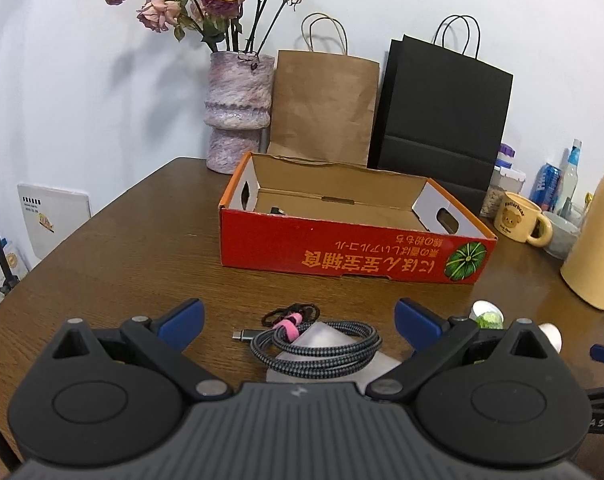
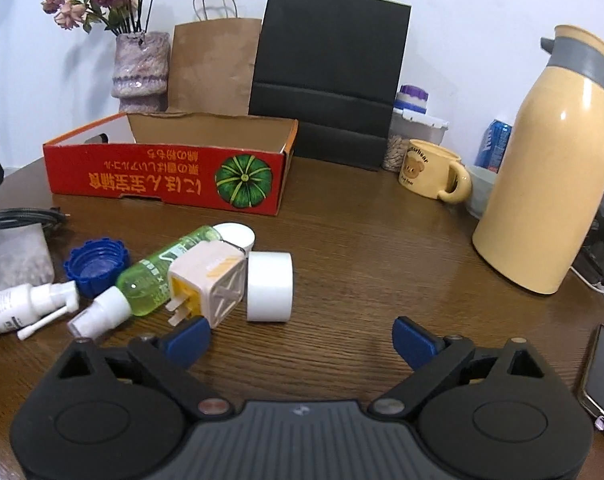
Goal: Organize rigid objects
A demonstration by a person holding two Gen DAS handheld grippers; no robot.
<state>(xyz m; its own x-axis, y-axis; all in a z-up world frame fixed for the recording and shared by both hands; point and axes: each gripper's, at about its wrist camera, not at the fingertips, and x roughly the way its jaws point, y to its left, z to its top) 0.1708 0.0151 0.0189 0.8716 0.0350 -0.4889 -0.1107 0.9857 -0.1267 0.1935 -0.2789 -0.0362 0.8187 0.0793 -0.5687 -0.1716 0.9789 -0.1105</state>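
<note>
On the brown wooden table (image 1: 133, 240) in the left wrist view, the left gripper (image 1: 299, 322) sits at 6 o'clock with its blue fingers (image 1: 183, 322) spread wide and nothing pressed between them. Between the fingers lies a coiled braided cable (image 1: 322, 346) bound with a pink strap (image 1: 287, 326), resting on a clear plastic bag (image 1: 330, 364). A red cardboard box (image 1: 350, 252) stands open at 12 o'clock from the cable, well apart from it; a small dark item shows at its inner left corner, too small to identify. Behind the box, at 11 o'clock, stands a vase of dried roses (image 1: 237, 112), with a brown paper bag (image 1: 326, 108) and a black paper bag (image 1: 442, 116) against the wall. A bear mug (image 1: 520, 218) sits at 3 o'clock. In the right wrist view, the right gripper (image 2: 299, 346) is at 6 o'clock, jaws wide, holding nothing. At 10 o'clock from it lies a cluster of loose items: a white cylinder (image 2: 269, 286), a plug adapter (image 2: 207, 284) touching it, a green spray bottle (image 2: 157, 280) on its side, a blue cap (image 2: 95, 266) and a white spray bottle (image 2: 21, 308). The red box (image 2: 165, 178) stands at 11 o'clock, and a cream thermos jug (image 2: 546, 184) at 2 o'clock.
</note>
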